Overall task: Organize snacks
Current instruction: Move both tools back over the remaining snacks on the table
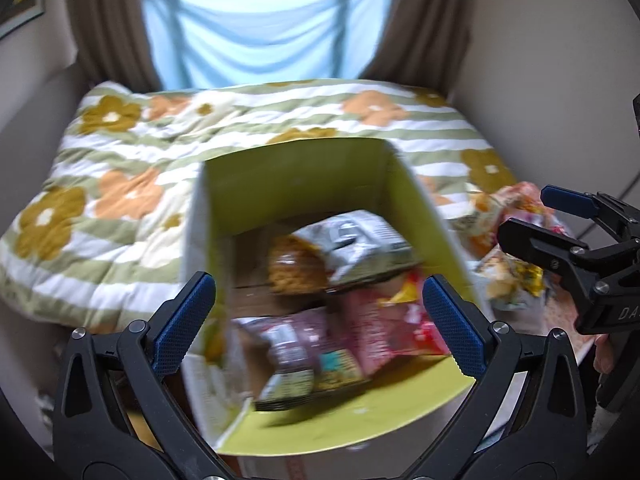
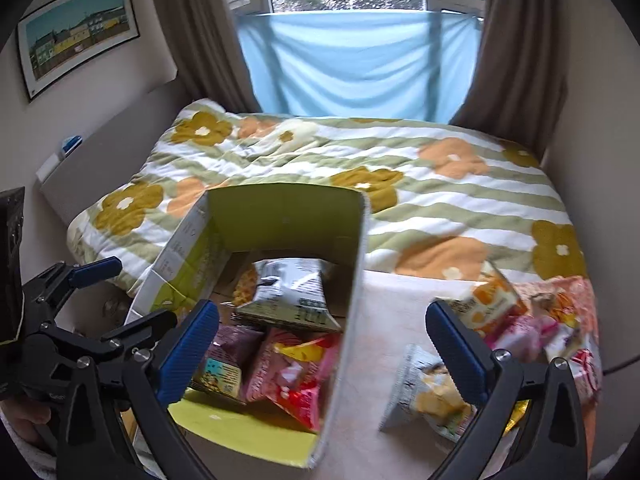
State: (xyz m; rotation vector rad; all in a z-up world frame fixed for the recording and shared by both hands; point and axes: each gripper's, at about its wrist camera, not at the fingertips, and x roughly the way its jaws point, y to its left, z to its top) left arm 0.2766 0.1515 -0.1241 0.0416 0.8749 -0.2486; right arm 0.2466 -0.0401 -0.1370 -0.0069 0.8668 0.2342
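Observation:
An open cardboard box with a yellow-green inside stands in front of the bed. In it lie a silver packet, an orange-brown packet, a pink-red packet and a purple packet. My left gripper hovers over the box, open and holding nothing. My right gripper is open wide above the box's right wall, also holding nothing. Loose snacks lie to the right of the box: a silver chip packet, an orange-white packet and pink packets.
A bed with a striped flower quilt fills the space behind the box. Beyond it hangs a blue cloth between brown curtains. A framed picture hangs on the left wall, above a white panel.

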